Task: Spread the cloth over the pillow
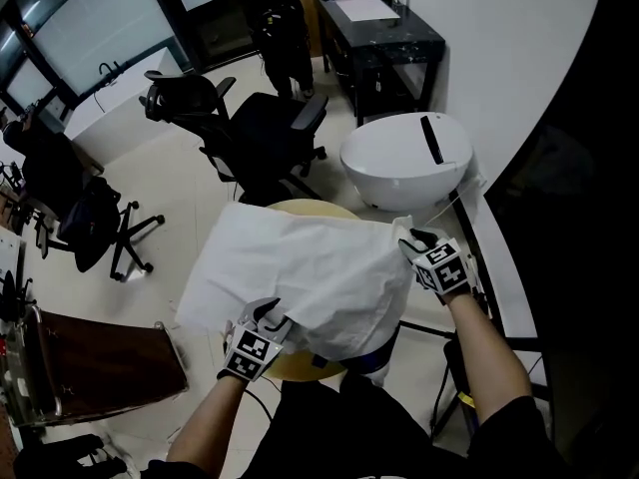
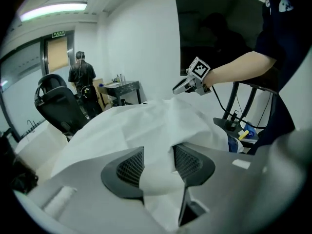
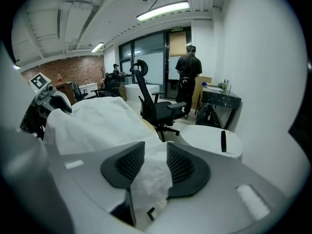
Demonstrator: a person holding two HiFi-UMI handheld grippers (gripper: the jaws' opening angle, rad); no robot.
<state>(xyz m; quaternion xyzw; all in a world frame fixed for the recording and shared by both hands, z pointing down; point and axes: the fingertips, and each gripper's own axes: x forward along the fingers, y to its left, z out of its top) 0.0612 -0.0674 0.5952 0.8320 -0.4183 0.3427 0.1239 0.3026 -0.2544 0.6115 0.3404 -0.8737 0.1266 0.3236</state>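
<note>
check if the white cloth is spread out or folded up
Spread: the white cloth lies as one wide, rumpled sheet rather than a folded stack, with its two ends at the left gripper and the right gripper.

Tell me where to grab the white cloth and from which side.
Grip the cloth at its two near corners, coming from the person's side. That edge hangs loose and bunched, and it lies between the open jaws of the left gripper and right gripper. The middle lies smooth, offering nothing to pinch.
</note>
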